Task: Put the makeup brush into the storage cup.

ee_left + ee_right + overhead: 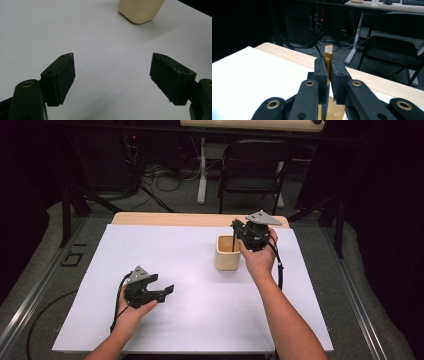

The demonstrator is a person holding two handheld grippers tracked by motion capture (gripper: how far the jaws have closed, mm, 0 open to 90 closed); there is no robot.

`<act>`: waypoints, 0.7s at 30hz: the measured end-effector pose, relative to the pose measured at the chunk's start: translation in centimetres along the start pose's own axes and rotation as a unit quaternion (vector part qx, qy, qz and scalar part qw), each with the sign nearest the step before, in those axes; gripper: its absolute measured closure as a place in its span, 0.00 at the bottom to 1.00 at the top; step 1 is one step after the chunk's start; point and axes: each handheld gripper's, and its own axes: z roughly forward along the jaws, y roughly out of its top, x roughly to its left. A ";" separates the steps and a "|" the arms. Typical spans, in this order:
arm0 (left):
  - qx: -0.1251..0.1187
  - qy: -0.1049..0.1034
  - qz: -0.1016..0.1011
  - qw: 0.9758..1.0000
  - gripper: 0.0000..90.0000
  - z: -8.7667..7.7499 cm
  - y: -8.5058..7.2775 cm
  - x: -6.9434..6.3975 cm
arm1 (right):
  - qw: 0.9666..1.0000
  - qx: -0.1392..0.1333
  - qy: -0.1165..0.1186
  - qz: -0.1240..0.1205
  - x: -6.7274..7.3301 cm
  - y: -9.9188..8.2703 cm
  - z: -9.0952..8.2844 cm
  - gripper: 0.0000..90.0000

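Standing upright, stick (328, 58) pinched in right tool (329, 75), above cup (228, 252).

Table (200, 219): showing a light wooden edge at the far side, beyond the white sheet.
White sheet (175, 255): covering most of the table.
Chair (252, 167): standing behind the table, black, folding.
Cables (160, 180): lying tangled on the floor beyond.

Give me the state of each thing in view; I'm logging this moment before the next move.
Left hand-held gripper: open, holding nothing, low over the white sheet.
Right hand-held gripper: shut on a thin stick, above the cup.
Stick: upright, lower end in the cup.
Cup: upright on the sheet.
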 end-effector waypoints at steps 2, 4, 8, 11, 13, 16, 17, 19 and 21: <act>0.000 0.000 0.001 1.000 0.23 0.0 0.0 0.0 | 1.000 0.001 0.000 0.001 -0.1 -0.2 0.1 0.93; 0.001 0.000 0.000 1.000 0.23 0.0 0.0 0.0 | 1.000 0.005 -0.001 0.002 -0.1 -0.3 0.2 0.93; 0.001 0.000 0.001 1.000 0.23 0.0 0.0 0.0 | 1.000 0.009 -0.002 0.002 -0.2 -0.5 0.4 0.93; 0.001 -0.002 0.000 1.000 0.23 0.0 0.0 0.1 | 1.000 0.011 -0.003 0.003 -0.2 -0.6 0.4 0.93; 0.000 -0.001 0.000 1.000 0.23 0.0 0.0 0.1 | 1.000 0.011 -0.003 0.003 -0.2 -0.7 0.4 0.93; -0.002 -0.001 -0.001 1.000 0.23 0.0 0.0 0.1 | 1.000 0.009 -0.003 0.002 -0.1 -0.7 0.4 0.93; -0.002 -0.001 -0.001 1.000 0.23 0.0 0.0 0.1 | 1.000 0.009 -0.003 0.003 -0.1 -0.7 0.5 0.93; -0.002 -0.001 -0.001 1.000 0.23 0.0 0.0 0.1 | 1.000 0.008 -0.004 0.004 0.0 -0.9 0.5 0.93; -0.002 -0.001 -0.001 1.000 0.23 0.0 0.0 0.1 | 1.000 0.009 -0.006 0.003 -0.1 -1.0 0.6 0.93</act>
